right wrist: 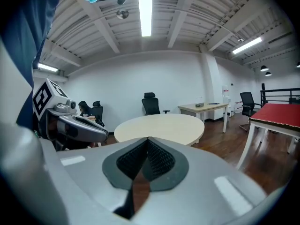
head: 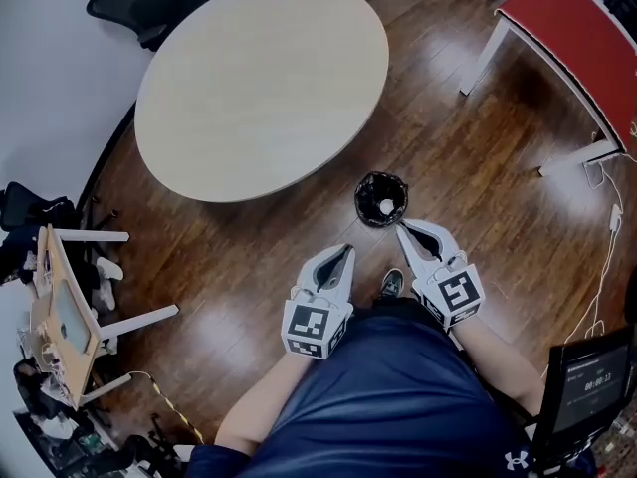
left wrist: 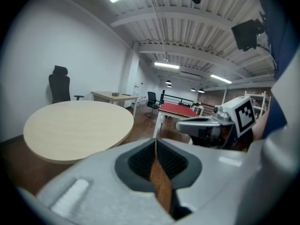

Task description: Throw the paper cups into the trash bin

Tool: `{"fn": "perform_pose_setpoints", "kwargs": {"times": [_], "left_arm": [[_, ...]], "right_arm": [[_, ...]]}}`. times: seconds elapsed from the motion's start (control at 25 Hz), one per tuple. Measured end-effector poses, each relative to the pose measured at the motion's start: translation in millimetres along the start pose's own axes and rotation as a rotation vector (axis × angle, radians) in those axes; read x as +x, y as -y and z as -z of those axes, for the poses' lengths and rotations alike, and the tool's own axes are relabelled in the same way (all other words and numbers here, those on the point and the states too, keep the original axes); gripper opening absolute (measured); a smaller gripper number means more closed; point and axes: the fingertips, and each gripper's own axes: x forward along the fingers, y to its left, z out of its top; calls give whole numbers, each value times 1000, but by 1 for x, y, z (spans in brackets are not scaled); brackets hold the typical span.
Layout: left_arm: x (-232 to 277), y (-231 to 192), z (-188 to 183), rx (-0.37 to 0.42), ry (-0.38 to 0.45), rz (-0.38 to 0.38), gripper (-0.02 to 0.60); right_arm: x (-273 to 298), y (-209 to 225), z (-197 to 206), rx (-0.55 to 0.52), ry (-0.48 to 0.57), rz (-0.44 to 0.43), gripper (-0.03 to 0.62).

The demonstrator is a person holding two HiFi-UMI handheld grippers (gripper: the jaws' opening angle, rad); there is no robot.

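Trash bin (head: 381,199), maybe a cup (head: 386,206) inside, in head view only; left gripper (head: 347,250), right gripper (head: 401,228) clenched empty.

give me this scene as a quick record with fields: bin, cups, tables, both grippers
trash bin: black, on the wood floor between the round table and the person's shoe
paper cup: one small white thing inside the bin, probably a cup
round table: light wood top, no cups seen on it
left gripper: jaws together, nothing held
right gripper: jaws together, nothing held, tips close to the bin's near edge
red table: upper right of the head view
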Motion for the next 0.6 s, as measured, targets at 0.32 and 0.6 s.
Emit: {"fn": "perform_pose_setpoints", "kwargs": {"times": [0.32, 0.6], "left_arm": [[3, -7, -13, 26, 34, -23, 12], [1, -10, -14, 9, 41, -16, 12]], "right_arm": [[-1, 5, 14, 25, -40, 25, 11], [5, -1, 10, 10, -44, 17, 11]]}}
